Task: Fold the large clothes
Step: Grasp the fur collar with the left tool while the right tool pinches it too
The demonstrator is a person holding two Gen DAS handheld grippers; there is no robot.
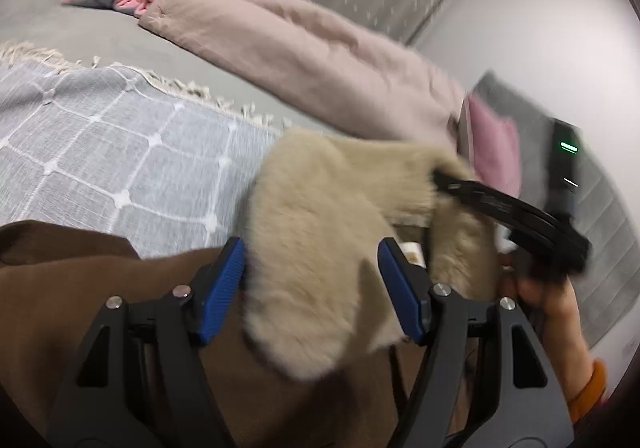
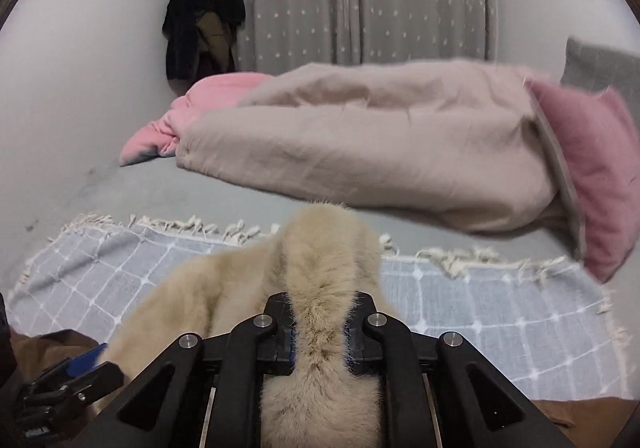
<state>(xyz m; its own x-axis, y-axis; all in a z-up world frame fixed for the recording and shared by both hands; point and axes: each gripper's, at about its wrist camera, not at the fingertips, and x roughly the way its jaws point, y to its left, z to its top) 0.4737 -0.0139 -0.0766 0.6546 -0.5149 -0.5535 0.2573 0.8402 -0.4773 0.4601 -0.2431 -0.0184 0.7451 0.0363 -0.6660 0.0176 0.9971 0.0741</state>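
We see the right tongs [image 2: 320,332] clenched on a fold of the beige fur collar [image 1: 320,248] of the brown coat [image 1: 80,308], which lies on the checked blanket [image 1: 100,151] on the bed. Our left tongs [image 1: 312,280] stand released, straddling the fur collar.

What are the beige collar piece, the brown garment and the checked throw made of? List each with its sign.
Beige collar piece: looks like faux fur or long plush; matte, fine hairs stand out along its edges.
Brown garment: a smooth, matte, dense cloth, perhaps wool or suede-like; blur leaves it open.
Checked throw: a thin woven fabric, likely cotton; open weave, raised white grid, tasselled fringe.
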